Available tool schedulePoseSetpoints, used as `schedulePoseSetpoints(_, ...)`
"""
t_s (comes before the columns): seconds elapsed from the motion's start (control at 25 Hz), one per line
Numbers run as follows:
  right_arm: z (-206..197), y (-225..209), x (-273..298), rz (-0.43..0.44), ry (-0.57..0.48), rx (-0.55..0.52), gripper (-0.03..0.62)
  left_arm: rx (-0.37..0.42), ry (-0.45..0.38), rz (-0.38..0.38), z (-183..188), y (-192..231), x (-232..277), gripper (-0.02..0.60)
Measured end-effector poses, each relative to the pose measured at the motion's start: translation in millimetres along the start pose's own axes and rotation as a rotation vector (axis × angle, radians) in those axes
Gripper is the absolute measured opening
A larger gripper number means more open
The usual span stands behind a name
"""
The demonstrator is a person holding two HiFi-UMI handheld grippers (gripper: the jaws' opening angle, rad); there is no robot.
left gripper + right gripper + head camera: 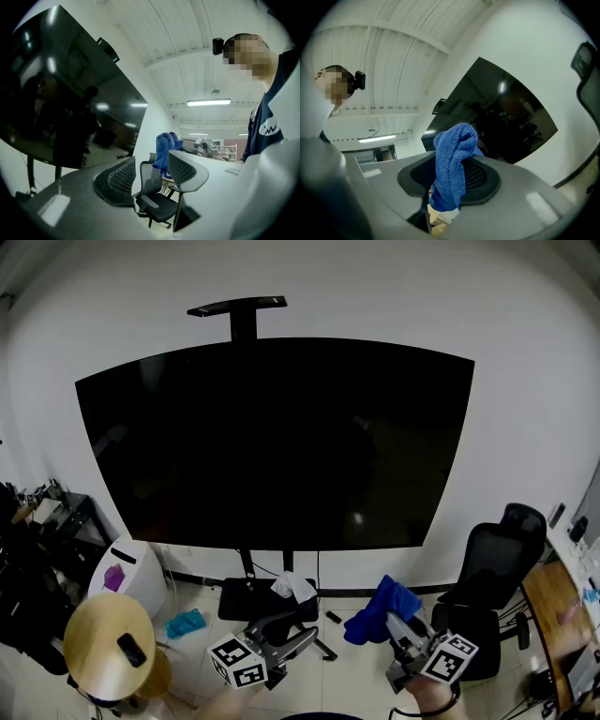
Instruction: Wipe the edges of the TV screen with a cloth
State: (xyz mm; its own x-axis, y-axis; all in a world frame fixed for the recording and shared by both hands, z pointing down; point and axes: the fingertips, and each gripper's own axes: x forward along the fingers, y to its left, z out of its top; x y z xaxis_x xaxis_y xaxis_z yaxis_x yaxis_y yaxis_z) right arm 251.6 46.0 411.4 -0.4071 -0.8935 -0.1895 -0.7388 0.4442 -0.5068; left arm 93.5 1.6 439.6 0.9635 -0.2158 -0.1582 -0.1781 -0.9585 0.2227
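My right gripper (401, 629) clamps the blue cloth (377, 612), left gripper (298, 641) jaws apart — I'd press lightly along the TV screen (272, 446) bottom edge.

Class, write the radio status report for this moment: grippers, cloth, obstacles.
Right gripper shut on blue cloth. Left gripper open, empty. Cloth below TV screen, not touching. Office chair beside right gripper, off the path.
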Motion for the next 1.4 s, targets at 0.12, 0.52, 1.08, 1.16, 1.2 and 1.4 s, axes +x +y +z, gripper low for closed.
schedulePoseSetpoints(0.12,16,-7,5,0.009,-0.008,-0.03,0.138,0.024,-0.002,-0.002,7,3,8,0.204)
schedulePoseSetpoints(0.52,120,-56,28,0.038,-0.076,-0.179,0.138,0.116,0.0,0.023,42,27,68,0.204)
schedulePoseSetpoints(1.08,359,-143,59,0.019,-0.203,-0.526,0.138,0.374,-0.065,0.001,139,42,220,0.204)
schedulePoseSetpoints(1.16,394,-155,63,0.009,-0.219,-0.564,0.137,0.41,-0.086,-0.004,154,39,244,0.204)
schedulePoseSetpoints(1.2,411,-160,65,0.006,-0.224,-0.58,0.137,0.428,-0.099,-0.008,163,37,256,0.204)
schedulePoseSetpoints(1.4,492,-183,80,-0.008,-0.263,-0.643,0.137,0.512,-0.148,-0.014,200,30,306,0.202)
